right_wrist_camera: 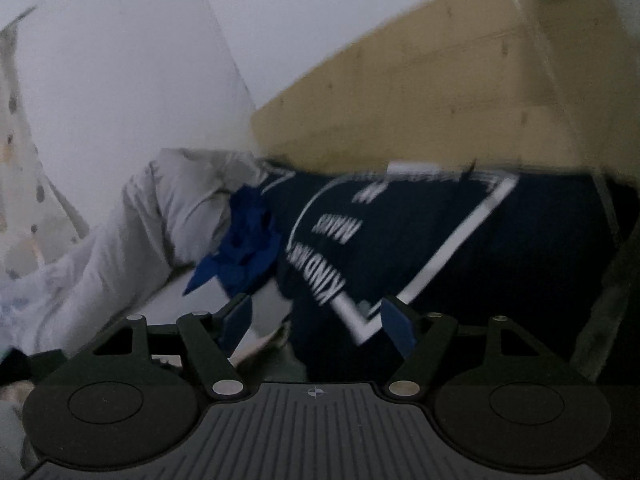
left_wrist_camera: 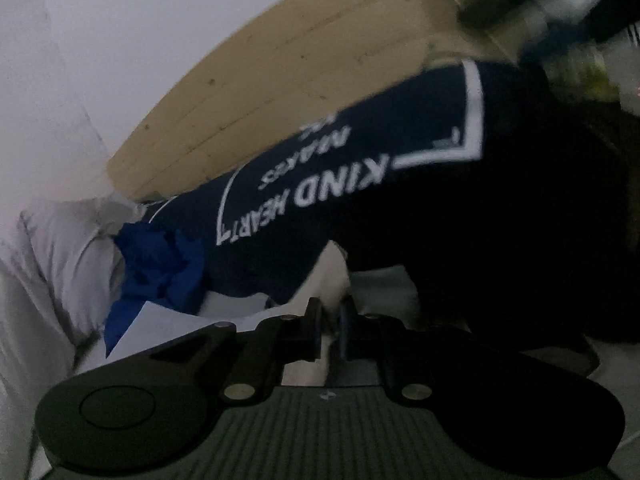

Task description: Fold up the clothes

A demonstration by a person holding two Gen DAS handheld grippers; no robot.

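Observation:
A navy T-shirt (left_wrist_camera: 400,208) with white lettering lies spread on a pale bed surface, and it also shows in the right wrist view (right_wrist_camera: 400,240). My left gripper (left_wrist_camera: 330,328) sits at the shirt's near edge. Its jaws are almost together, pinching a cream fold of cloth (left_wrist_camera: 328,276) that rises between them. Whether that fold belongs to the shirt is unclear. My right gripper (right_wrist_camera: 316,320) is open, its blue pads (right_wrist_camera: 394,324) wide apart, with the shirt's printed near edge lying between them untouched.
A crumpled bright blue cloth (left_wrist_camera: 160,268) (right_wrist_camera: 248,240) lies left of the shirt, beside a heap of light grey fabric (left_wrist_camera: 60,260) (right_wrist_camera: 160,216). A wooden panel (left_wrist_camera: 280,80) (right_wrist_camera: 440,100) and a white wall stand behind. A blurred dark shape (left_wrist_camera: 560,8) hangs at the top right.

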